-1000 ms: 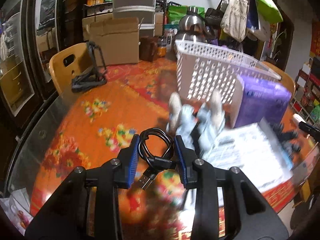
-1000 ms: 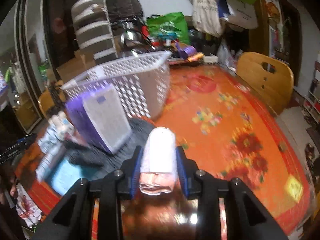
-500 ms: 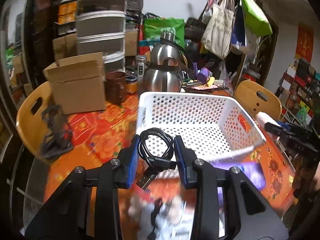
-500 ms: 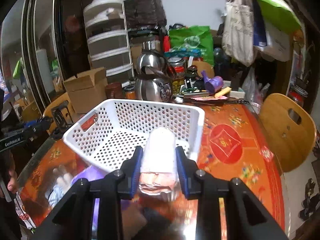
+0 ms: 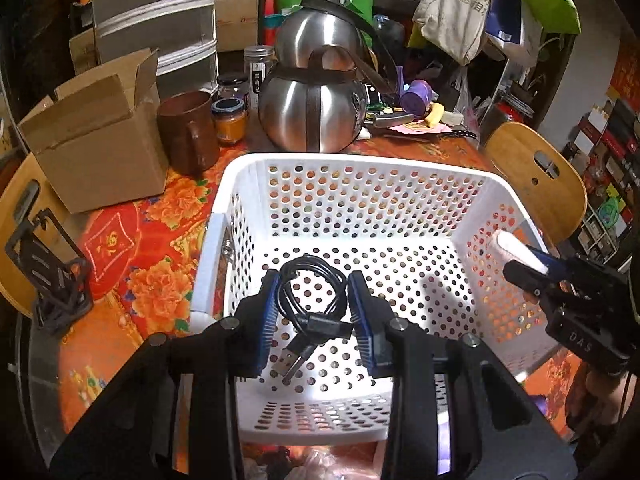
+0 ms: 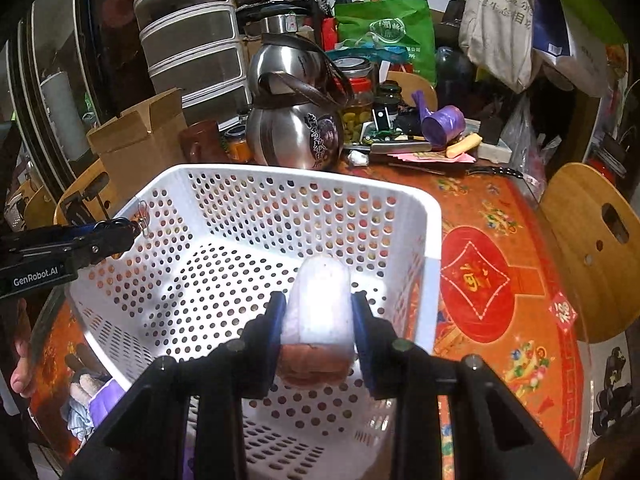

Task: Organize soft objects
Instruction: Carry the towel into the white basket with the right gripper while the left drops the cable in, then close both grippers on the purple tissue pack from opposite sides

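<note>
I am at the drop-in step over the white basket [image 5: 236, 184], which looks empty, my left gripper [image 5: 314, 304] clenched on a black cable [image 5: 316, 300] and my right gripper [image 6: 320, 320] clenched on a soft white roll [image 6: 320, 300], so next I think both must open, though I cannot tell what the roll really is.

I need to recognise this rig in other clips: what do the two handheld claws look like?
Both match: the left claw and right claw have matte black plastic frames that fork into two arms, silver screws at the joints, and blue ribbed pads inside the tips. Seen from the side, one body carries white "GenRobot.AI" lettering, the other "DAS".
</note>
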Demonstrator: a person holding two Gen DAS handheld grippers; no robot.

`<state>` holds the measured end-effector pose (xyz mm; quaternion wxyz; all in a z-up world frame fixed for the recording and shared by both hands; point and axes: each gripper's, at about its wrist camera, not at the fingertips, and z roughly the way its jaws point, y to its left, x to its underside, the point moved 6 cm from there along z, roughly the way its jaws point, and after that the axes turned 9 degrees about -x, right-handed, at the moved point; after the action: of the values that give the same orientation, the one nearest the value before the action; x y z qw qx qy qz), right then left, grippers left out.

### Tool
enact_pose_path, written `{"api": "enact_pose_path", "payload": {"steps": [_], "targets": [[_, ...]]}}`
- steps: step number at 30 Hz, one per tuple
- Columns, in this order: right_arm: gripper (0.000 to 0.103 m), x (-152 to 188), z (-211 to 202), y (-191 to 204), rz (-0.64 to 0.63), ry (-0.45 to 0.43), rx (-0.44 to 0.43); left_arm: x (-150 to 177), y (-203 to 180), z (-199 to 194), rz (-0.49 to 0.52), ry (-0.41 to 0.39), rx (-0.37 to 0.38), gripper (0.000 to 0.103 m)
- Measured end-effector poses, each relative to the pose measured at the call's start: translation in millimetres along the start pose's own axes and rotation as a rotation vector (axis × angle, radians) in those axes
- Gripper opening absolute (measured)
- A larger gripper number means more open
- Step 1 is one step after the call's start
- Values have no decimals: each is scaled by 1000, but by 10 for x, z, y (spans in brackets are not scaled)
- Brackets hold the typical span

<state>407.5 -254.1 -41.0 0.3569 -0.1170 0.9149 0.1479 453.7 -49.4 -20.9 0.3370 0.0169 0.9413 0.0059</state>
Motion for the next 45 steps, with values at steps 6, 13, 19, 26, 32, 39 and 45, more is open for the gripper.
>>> {"api": "enact_pose_path", "payload": {"steps": [6, 13, 19, 26, 32, 39, 45], "targets": [[80, -33, -91, 60, -17, -72, 13, 6, 110, -68, -22, -78, -46, 88], [80, -40, -93, 122, -39, -76, 31, 60, 132, -167, -17, -98, -29, 89], [80, -13, -201, 128, -32, -94, 31, 175, 150, -280, -21, -112, -12, 89], [80, 190, -480, 131, -7, -106, 40, 479, 218, -687, -17, -159, 31, 89], [80, 618, -834, 160, 5, -150, 59, 1040, 346, -1075, -34, -214, 100, 94], [80, 1288, -1150, 286, 17, -197, 51, 1784, 419, -1254, -69, -244, 122, 95], [80, 1764, -1198, 487, 23, -188, 5, 2186, 231, -1260, -20, -253, 128, 96]]}}
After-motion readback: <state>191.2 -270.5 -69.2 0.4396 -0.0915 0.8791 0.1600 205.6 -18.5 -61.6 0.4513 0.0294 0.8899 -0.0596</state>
